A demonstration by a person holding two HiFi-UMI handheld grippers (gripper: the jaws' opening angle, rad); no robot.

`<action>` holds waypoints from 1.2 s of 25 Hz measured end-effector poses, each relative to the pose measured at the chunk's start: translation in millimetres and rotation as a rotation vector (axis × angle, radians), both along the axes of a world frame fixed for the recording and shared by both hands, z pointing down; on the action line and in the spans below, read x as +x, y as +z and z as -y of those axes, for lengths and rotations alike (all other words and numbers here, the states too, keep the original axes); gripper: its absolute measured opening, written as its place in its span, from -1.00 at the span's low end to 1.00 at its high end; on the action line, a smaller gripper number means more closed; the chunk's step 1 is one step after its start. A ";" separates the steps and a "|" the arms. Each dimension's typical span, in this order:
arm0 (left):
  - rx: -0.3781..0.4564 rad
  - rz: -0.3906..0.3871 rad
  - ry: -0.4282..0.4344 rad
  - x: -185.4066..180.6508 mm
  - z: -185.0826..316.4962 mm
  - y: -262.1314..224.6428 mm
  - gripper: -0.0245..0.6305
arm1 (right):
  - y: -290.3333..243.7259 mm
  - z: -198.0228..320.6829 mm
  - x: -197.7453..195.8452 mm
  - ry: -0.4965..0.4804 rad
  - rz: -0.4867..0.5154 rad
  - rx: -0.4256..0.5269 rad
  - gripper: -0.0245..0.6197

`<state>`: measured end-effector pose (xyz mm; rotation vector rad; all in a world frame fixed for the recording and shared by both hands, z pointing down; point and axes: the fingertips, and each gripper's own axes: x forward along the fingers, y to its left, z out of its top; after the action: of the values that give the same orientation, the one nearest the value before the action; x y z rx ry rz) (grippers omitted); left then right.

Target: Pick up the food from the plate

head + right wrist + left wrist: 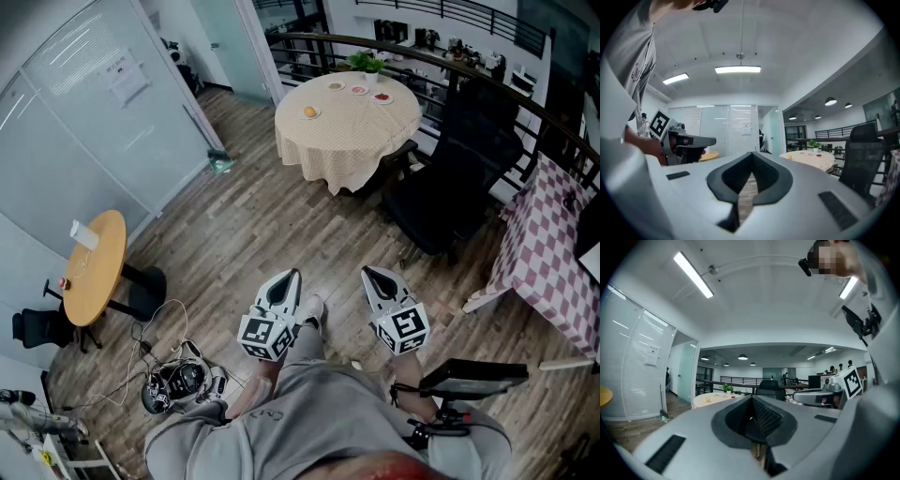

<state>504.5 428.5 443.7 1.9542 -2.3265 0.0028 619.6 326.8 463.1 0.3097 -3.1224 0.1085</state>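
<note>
Orange food (310,112) far ahead on table (349,142), left tongs (292,275), right tongs (368,273) both closed, empty

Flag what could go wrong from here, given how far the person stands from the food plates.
1. The black chair stands right beside the round table and may narrow the approach.
2. Loose cables on the floor by the person could catch a step.
3. The left gripper and right gripper are both shut; unopened, they would likely nudge the orange food rather than grasp it.
</note>
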 end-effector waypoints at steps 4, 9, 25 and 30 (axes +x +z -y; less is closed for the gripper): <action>-0.019 -0.029 0.026 -7.9 13.1 18.5 -0.90 | 5.5 4.3 -15.8 -0.007 -0.026 0.002 -0.88; -0.030 -0.055 0.058 -44.8 37.2 34.0 -0.90 | 6.2 20.8 -58.4 -0.001 -0.054 -0.001 -0.88; -0.082 -0.134 -0.016 -252.5 75.7 73.0 -0.90 | 17.4 74.2 -238.6 -0.037 -0.171 -0.080 -0.88; -0.053 -0.128 0.046 -292.8 96.4 73.2 -0.90 | 24.7 81.8 -271.9 0.016 -0.214 -0.103 -0.88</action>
<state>211.7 332.1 516.8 1.9230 -2.1788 -0.0550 347.7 245.0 487.8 0.3210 -2.8913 0.2193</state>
